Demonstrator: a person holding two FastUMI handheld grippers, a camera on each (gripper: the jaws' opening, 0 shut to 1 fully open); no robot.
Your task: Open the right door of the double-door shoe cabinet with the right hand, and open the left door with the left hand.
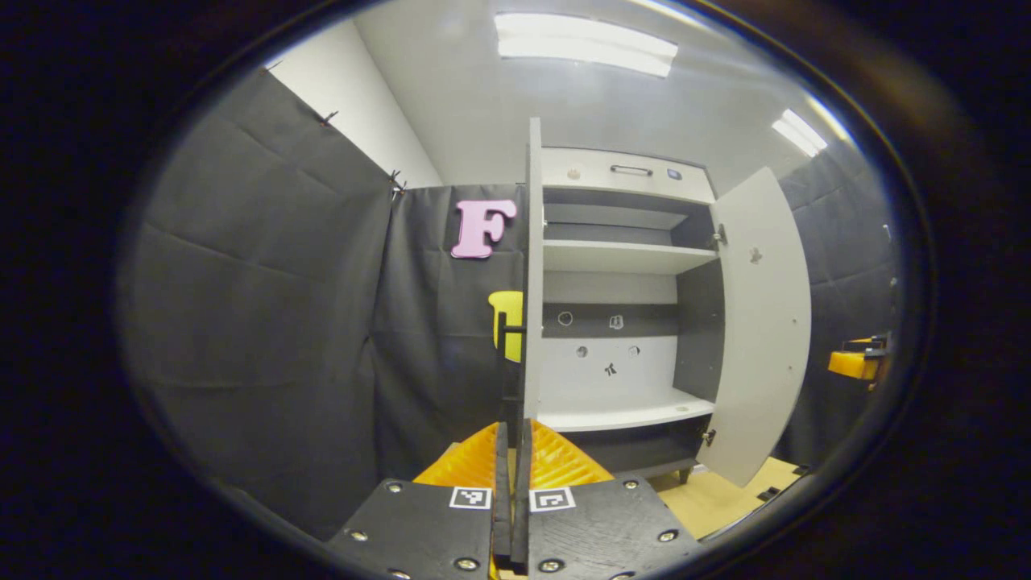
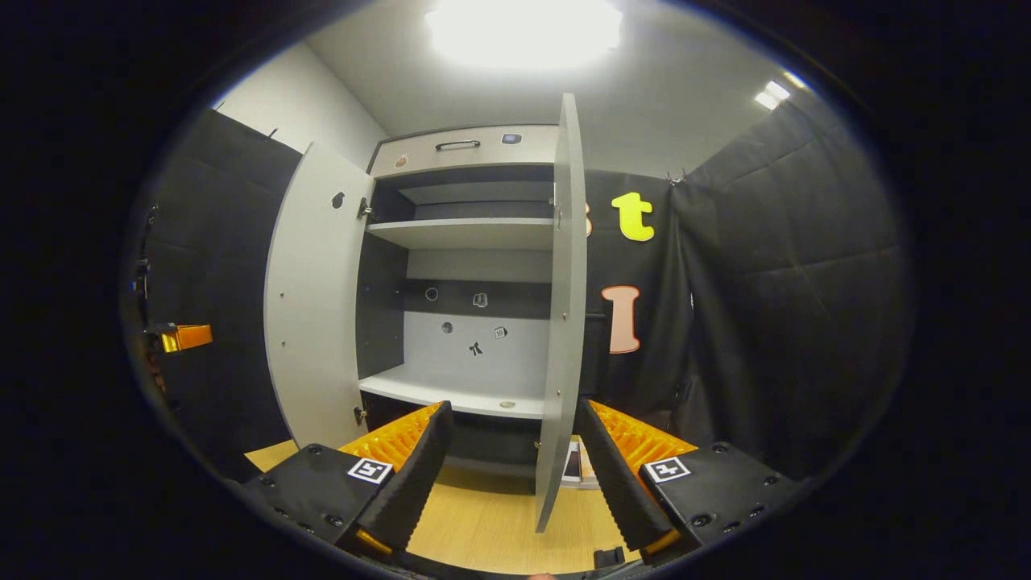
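black cloth hangs as the booth's wall [image 1: 266, 306] on both sides, creased and pinned along its top edge; above it rises a plain white wall [image 1: 354, 105]; a pale grey ceiling [image 2: 660, 113] carries long bright light panels [image 1: 586, 44], one glaring overhead in the right gripper view; underfoot lies a light wooden floor [image 2: 483, 524], smooth and yellowish.

The small marks on the shoe cabinet [image 1: 620, 306] back panel [image 2: 483, 342] are too small to make out. In the left gripper view the left door [image 1: 532, 274] shows edge-on, its face hidden, and the fingers [image 1: 501, 483] hide its lower end. At the far right an orange object [image 1: 855, 362] is cut off by the edge.
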